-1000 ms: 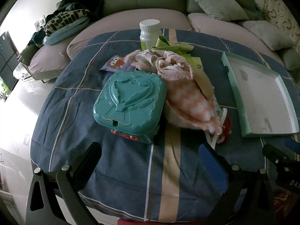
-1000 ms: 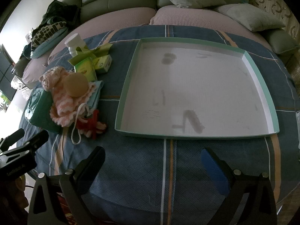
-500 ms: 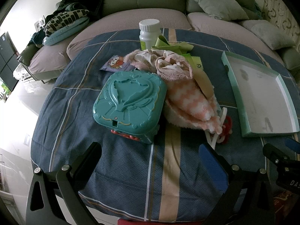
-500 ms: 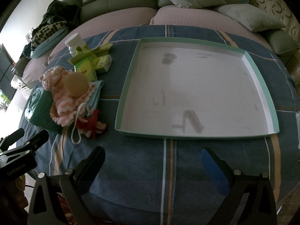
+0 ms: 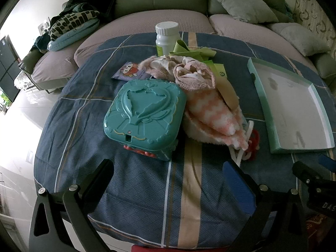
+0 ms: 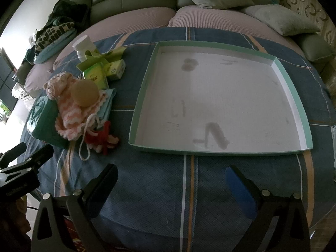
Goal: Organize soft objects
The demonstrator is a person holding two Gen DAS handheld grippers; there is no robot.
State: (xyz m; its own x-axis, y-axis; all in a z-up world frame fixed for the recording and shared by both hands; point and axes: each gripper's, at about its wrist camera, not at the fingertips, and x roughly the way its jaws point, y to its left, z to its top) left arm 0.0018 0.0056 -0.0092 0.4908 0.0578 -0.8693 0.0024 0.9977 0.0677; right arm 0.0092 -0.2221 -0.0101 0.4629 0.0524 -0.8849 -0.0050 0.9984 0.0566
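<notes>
None of the soft things is sorted yet: my left gripper [image 5: 168, 180] and right gripper [image 6: 172, 180] hang released at the table's near edge, the pink knit bundle [image 5: 212, 113] heaped left of the bare tray [image 6: 294, 77].

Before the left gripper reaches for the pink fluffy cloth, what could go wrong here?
1. The pink fluffy cloth lies against the teal plastic case, so pulling it may drag the case.
2. Its white cord is tangled with the red yarn piece, which could come along.
3. The tan round pad resting on top may roll off.
</notes>
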